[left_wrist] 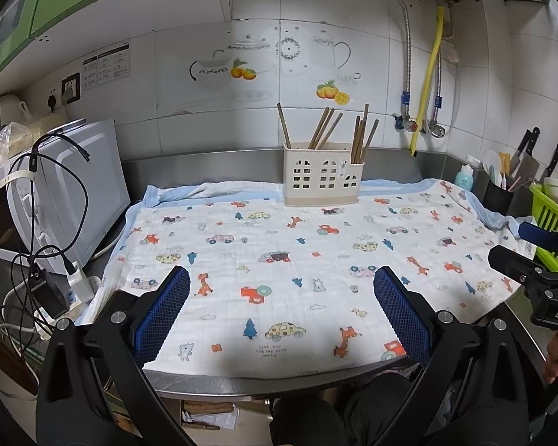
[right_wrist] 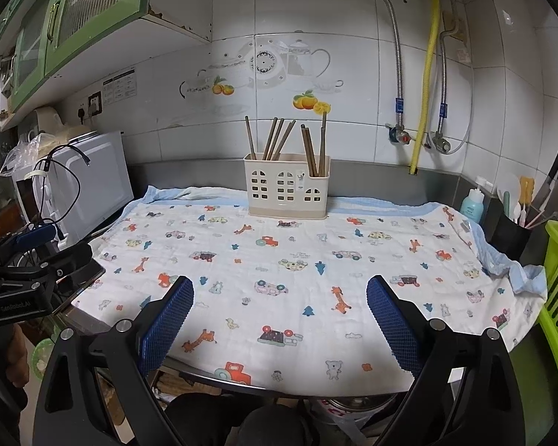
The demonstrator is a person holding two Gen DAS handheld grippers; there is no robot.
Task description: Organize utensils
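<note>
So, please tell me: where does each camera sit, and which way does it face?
Left wrist: on the left gripper, open, facing the chopstick holder at the wall over the printed cloth; the right gripper shows at the right edge.
Right wrist: on the right gripper, open, facing the same way; the left gripper shows at the left edge.
Shared: holder, cloth, microwave.

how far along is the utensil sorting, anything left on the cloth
It looks essentially finished. All visible chopsticks stand upright in the cream holder at the back of the printed cloth, and no utensil lies loose on the cloth. Nothing is in hand: the left gripper and right gripper are both open and empty, near the front edge.
</note>
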